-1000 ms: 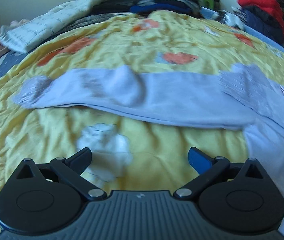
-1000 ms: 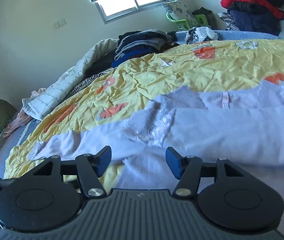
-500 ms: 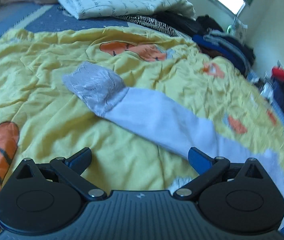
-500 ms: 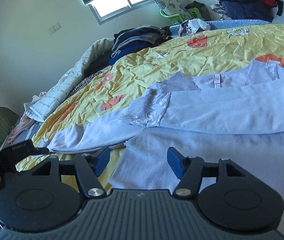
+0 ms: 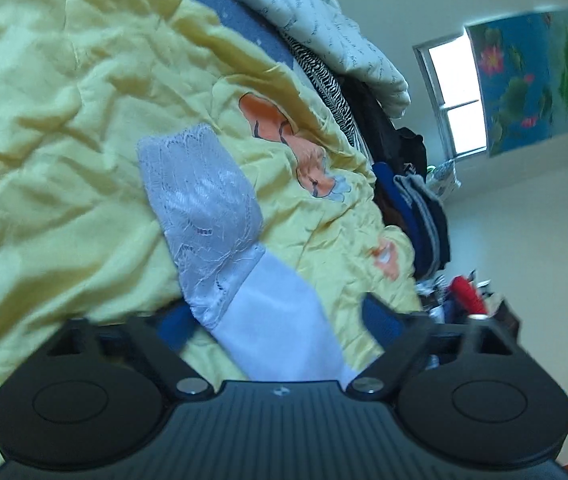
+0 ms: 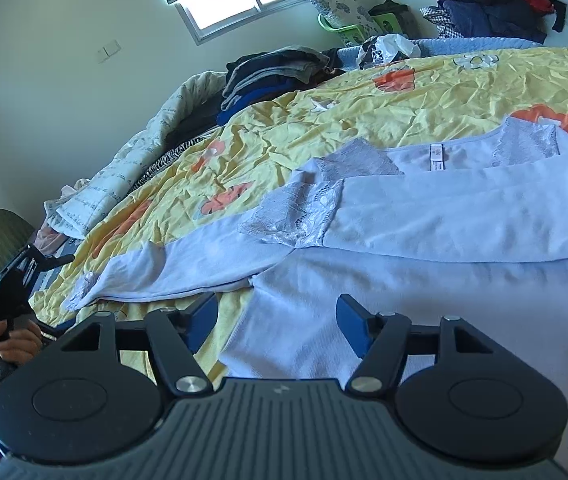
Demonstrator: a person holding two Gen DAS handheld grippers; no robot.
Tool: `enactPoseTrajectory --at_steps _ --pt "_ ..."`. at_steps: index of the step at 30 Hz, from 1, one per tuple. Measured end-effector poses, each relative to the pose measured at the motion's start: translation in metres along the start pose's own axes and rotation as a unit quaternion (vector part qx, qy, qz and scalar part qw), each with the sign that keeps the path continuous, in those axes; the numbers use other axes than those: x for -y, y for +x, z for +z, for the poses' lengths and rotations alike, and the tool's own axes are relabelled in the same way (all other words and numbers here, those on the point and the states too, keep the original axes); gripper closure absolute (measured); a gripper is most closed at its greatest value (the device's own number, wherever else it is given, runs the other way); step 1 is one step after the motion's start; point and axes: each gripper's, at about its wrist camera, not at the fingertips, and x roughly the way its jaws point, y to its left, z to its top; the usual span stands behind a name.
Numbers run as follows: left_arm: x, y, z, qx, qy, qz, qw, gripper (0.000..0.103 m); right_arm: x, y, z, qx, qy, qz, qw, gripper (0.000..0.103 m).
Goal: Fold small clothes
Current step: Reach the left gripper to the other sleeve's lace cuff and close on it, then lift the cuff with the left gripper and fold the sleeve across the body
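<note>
The pale lavender long-sleeved top (image 6: 424, 280) lies spread flat on the bed's yellow flowered sheet (image 6: 364, 120). One sleeve is already laid across the chest just below the neck label (image 6: 438, 158); the other sleeve (image 5: 279, 320) runs straight out from the body, well away from the label, its long axis along the bed and its lace cuff (image 5: 199, 208) at the outer tip, pointing away from the label.

The step in hand looks like folding that outstretched sleeve in. The left claw (image 5: 279, 324) sits tilted over the sleeve just short of the cuff, the cloth running between its blue fingers; its jaws have just been closing, yet they stand apart, with one finger near the cloth's edge and the other clear of it, so nothing is clamped. The right claw (image 6: 275, 320) hovers over the body's side edge, below the label, jaws apart around cloth and gripping none.

Next, I judge, the left claw must pinch the sleeve near the cuff and carry it towards the label, laying it over the folded one without dragging the body.
</note>
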Motion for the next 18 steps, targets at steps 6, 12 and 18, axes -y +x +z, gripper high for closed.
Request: enactPoseTrajectory --at_steps 6,12,18 --pt "0.002 0.013 -0.002 0.006 -0.023 0.032 0.9992 0.088 0.002 -0.002 0.0 0.002 0.002 -0.005 1.0 0.033" --pt "0.066 0.001 -0.038 0.08 0.18 0.091 0.9762 0.098 0.007 -0.007 0.002 0.01 0.005 -0.013 1.0 0.033" --pt "0.125 -0.007 -0.099 0.126 0.356 0.101 0.9204 0.098 0.019 -0.015 0.002 0.017 0.016 -0.021 1.0 0.032"
